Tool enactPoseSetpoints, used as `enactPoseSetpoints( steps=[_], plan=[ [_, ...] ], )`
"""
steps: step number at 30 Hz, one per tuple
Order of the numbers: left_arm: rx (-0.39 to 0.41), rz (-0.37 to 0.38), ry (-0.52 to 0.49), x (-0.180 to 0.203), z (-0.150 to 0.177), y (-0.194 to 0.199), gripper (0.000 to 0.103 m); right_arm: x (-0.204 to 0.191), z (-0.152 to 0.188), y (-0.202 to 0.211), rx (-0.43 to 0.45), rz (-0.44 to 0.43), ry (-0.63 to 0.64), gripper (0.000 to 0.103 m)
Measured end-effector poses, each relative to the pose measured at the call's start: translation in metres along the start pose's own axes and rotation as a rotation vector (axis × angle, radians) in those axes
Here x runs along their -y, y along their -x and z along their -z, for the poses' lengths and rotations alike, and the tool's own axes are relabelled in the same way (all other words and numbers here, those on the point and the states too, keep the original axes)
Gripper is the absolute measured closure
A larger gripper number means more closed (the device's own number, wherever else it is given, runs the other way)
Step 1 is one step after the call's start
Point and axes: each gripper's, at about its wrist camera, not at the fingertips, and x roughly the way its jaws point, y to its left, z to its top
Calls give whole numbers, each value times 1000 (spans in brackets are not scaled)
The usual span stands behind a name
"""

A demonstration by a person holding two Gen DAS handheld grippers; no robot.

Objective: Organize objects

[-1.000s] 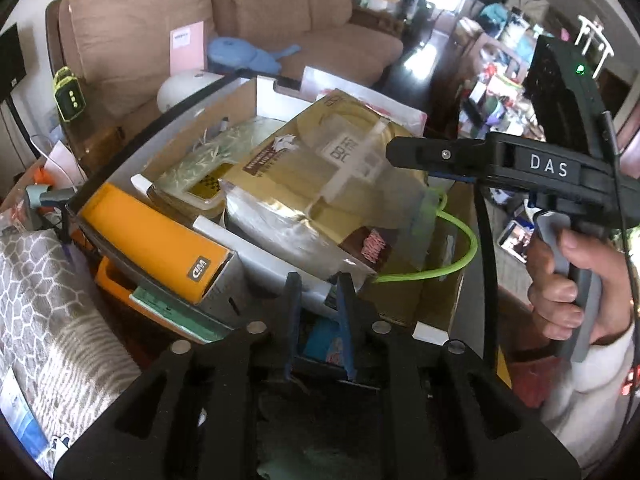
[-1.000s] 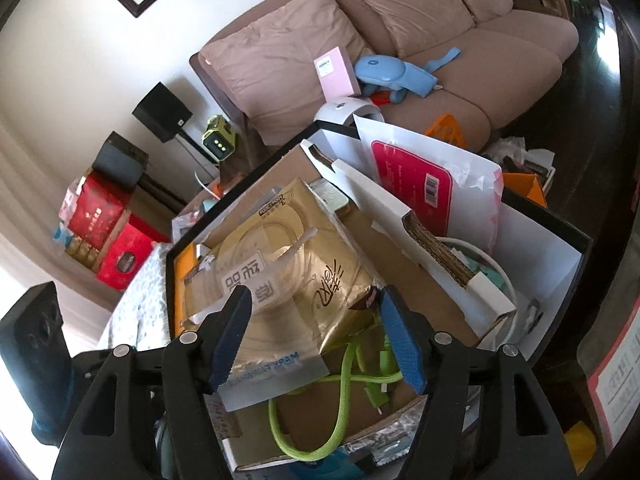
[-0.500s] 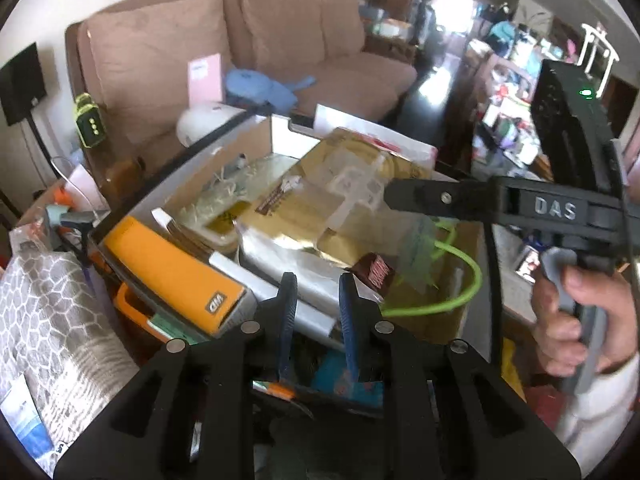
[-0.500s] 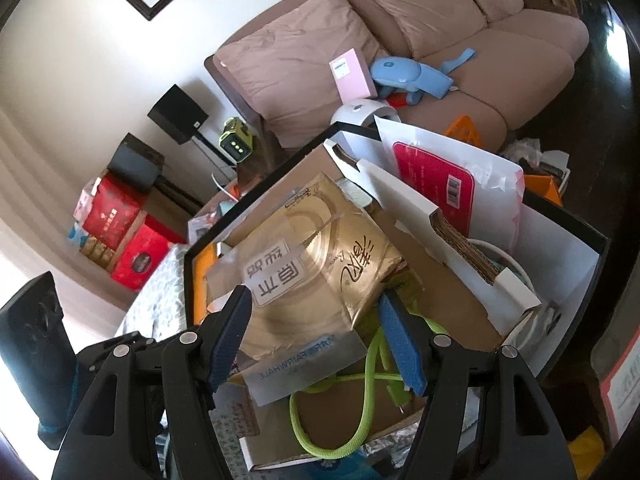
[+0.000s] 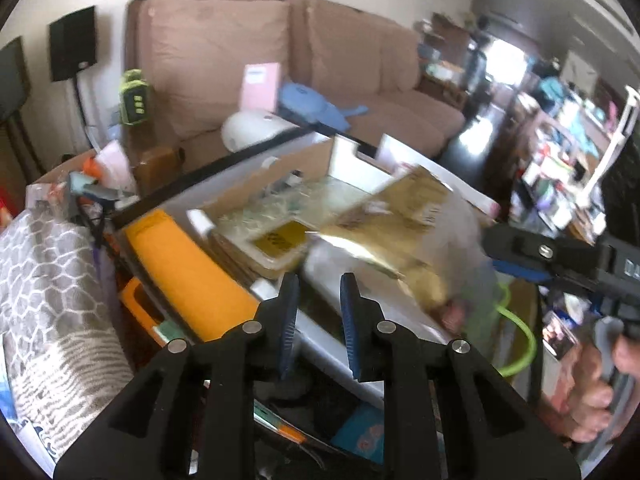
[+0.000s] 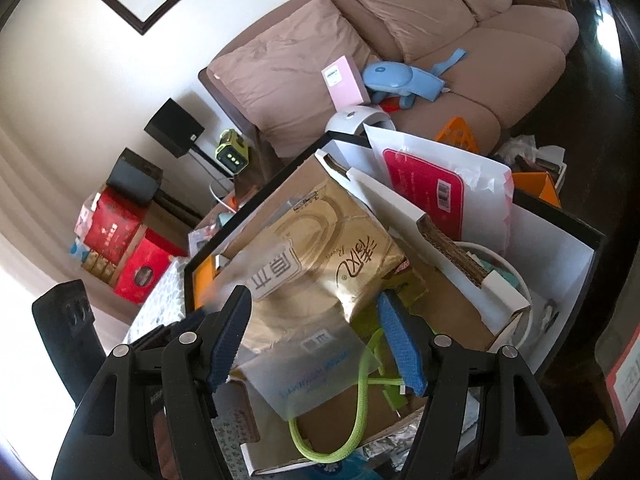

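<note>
Gold foil wrapped the packet [image 6: 320, 264] that sat between the blue pads of the right gripper [image 6: 316, 336], and both pads pressed on its sides, so the right gripper was clenched on the gold packet. The packet lay tilted on top of the clutter in the open cardboard box [image 6: 440, 312], near the box's front, with its clear plastic end hanging toward the camera. A lime-green cord [image 6: 360, 392] looped out from under the packet at the front of the box. Behind the packet, against the box's far wall, a white bag with a red label [image 6: 424, 184] stood upright.

In the left wrist view the left gripper [image 5: 316, 312] hovered in front of the box with its fingers narrowly parted and nothing between them. To the left of the packet [image 5: 408, 224] in that view lay an orange box [image 5: 188, 272], beside a pale patterned packet [image 5: 280, 216]. The right gripper [image 5: 516, 260] reached in at the packet's right side, a hand [image 5: 600, 392] on its handle. A brown sofa [image 5: 304, 64] stood beyond the box.
</note>
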Motion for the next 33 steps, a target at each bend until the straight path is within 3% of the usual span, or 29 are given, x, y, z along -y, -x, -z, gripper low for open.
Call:
enactPoseSetpoints(
  steps=[10, 14, 15, 20, 24, 33],
  plan=[
    [0, 18, 70, -14, -4, 0, 82, 3, -2, 8, 35, 8, -7, 34],
    [11, 1, 94, -17, -6, 6, 56, 4, -3, 9, 43, 12, -12, 33],
    [16, 0, 99, -18, -6, 8, 54, 4, -3, 9, 46, 12, -13, 33],
    [46, 2, 116, -24, -10, 19, 49, 4, -4, 15, 72, 14, -17, 33],
    [74, -29, 130, -30, -12, 27, 40, -2, -5, 21, 101, 10, 15, 32],
    [87, -52, 127, -26, -15, 38, 39, -35, 0, 34, 181, -32, 160, 27]
  ],
)
